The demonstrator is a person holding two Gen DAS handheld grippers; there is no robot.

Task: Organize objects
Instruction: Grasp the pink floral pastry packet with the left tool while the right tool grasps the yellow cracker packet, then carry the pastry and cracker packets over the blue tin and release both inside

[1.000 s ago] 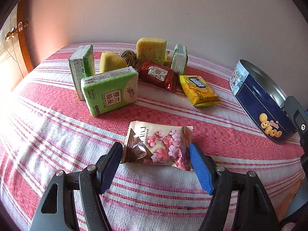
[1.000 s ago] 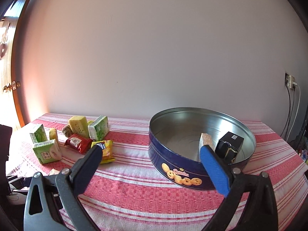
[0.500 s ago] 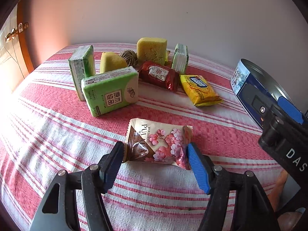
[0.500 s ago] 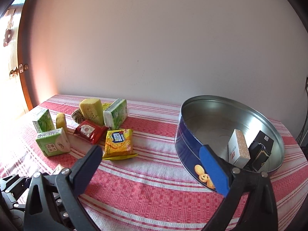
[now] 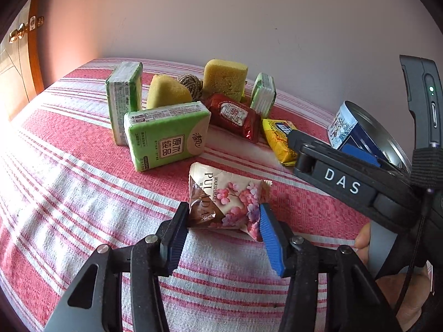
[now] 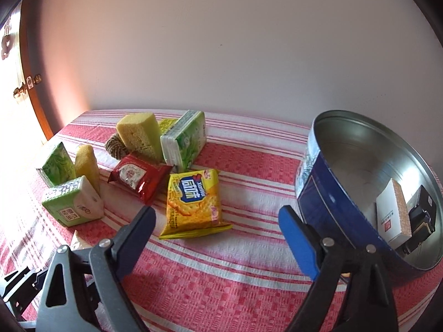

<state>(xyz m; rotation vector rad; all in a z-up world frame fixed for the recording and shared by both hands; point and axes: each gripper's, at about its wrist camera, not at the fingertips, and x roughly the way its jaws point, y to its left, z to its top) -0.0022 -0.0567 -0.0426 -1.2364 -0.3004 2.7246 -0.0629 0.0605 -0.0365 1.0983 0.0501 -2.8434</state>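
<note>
Since the earlier frame, the right gripper (image 6: 216, 238) is swinging away from the blue cookie tin (image 6: 326, 193) toward the snacks, and the left gripper (image 5: 221, 229) is narrowing on the flowered marshmallow packet (image 5: 227, 199). Its jaws are closing, and both pads are pressing the two ends of the packet, which is lying on the striped tablecloth (image 5: 69, 188). The right jaws are closing too, standing wide with nothing between them, just before the yellow cracker packet (image 6: 193, 202). The tin is standing at the right, holding a white box (image 6: 393, 215) and a black box (image 6: 420, 215).
</note>
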